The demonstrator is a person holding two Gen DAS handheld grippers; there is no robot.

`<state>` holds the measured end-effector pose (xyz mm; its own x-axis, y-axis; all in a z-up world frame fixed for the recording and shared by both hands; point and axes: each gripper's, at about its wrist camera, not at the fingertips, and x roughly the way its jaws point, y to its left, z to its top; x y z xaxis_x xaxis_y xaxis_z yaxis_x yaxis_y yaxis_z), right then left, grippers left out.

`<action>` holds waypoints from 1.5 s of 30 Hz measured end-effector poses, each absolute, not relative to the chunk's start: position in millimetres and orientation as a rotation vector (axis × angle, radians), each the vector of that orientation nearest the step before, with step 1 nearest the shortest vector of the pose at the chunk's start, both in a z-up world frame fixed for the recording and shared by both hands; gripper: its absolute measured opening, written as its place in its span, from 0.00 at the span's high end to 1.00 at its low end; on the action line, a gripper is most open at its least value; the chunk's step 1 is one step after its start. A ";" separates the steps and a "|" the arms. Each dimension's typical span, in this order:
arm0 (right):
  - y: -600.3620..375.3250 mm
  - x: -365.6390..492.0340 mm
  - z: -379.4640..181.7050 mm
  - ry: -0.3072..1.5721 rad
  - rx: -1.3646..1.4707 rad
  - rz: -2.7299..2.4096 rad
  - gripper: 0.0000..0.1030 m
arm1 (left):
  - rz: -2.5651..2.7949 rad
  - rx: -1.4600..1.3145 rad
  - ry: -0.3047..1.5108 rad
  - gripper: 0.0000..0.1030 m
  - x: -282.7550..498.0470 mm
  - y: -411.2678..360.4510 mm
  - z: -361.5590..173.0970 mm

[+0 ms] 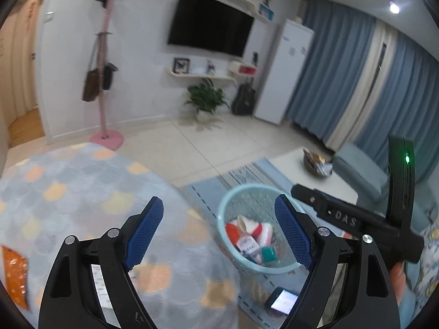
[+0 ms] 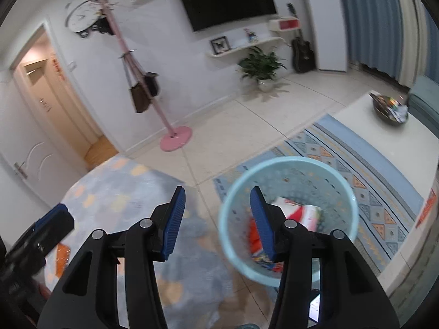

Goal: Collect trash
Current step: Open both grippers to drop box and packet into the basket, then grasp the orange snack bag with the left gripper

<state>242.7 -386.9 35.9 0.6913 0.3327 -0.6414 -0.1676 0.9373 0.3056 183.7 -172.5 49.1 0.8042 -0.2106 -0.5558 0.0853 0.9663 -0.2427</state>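
Observation:
A light blue mesh waste basket (image 1: 223, 213) stands on the floor beside a patterned blanket (image 1: 82, 192). It holds several pieces of trash (image 1: 251, 240), among them red and white wrappers. It also shows in the right wrist view (image 2: 340, 192), with wrappers (image 2: 299, 213) inside. My left gripper (image 1: 219, 231) is open and empty, above the blanket's edge and the basket. My right gripper (image 2: 216, 215) is open and empty, with its right finger over the basket's rim. An orange wrapper (image 1: 15, 271) lies on the blanket at the far left; it also shows in the right wrist view (image 2: 61, 257).
A phone (image 1: 282, 300) with a lit screen lies on the rug near the basket. A white coffee table (image 2: 384, 148) with a dark bowl (image 2: 388, 109) stands to the right. A pink coat stand (image 2: 175, 137), a potted plant (image 2: 260, 68) and a blue sofa (image 1: 362, 172) stand further off.

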 end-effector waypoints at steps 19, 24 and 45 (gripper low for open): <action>-210.3 186.2 10.6 0.787 0.022 0.646 0.49 | 0.189 -0.394 0.659 0.17 88.1 20.0 26.7; -173.6 185.9 -19.4 0.813 -0.073 0.682 0.45 | 0.327 -0.377 0.719 0.13 61.8 65.5 -5.2; -136.3 188.8 -59.9 0.895 -0.218 0.790 0.39 | 0.401 -0.273 0.874 0.16 80.2 85.9 -75.5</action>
<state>188.8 -136.3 -59.9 0.3703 0.5237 -0.7672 -0.6961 0.7033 0.1440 80.2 85.9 -75.5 0.5751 0.2279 -0.7857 -0.4470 0.8919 -0.0684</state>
